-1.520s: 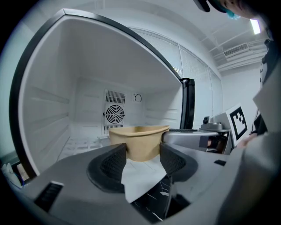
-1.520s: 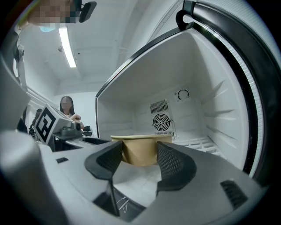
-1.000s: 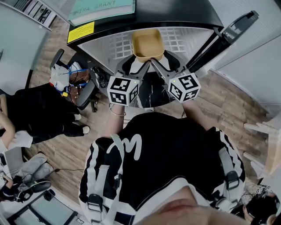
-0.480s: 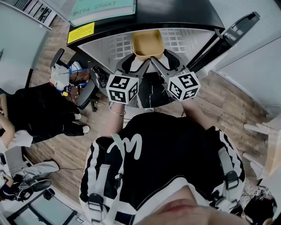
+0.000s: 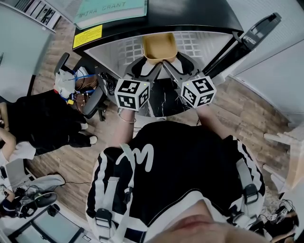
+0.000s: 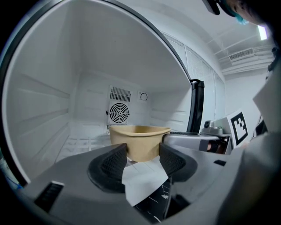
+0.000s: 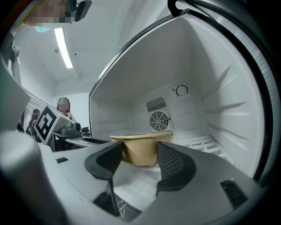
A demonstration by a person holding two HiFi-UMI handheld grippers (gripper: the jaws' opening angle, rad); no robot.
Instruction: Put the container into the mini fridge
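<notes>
The tan container (image 5: 159, 46) sits just inside the mouth of the open mini fridge (image 5: 118, 47), over its white wire shelf. My left gripper (image 5: 154, 65) and right gripper (image 5: 166, 65) meet at the container's near side, each shut on it. In the left gripper view the container (image 6: 139, 140) fills the gap between the jaws of the left gripper (image 6: 143, 158), with the fridge's white wall (image 6: 52, 88) around it. From the right gripper (image 7: 138, 160) the container (image 7: 139, 149) shows the same way, clamped between the two dark pads.
The fridge door (image 5: 247, 38) stands swung open at the right. A round fan grille (image 6: 118, 112) marks the fridge's back wall. A green book (image 5: 111, 9) lies on the fridge top. A person in black (image 5: 42, 118) and an office chair (image 5: 90, 95) are at the left.
Both grippers and the container have moved slightly forward, deeper into the fridge opening. The grip on the container is unchanged.
</notes>
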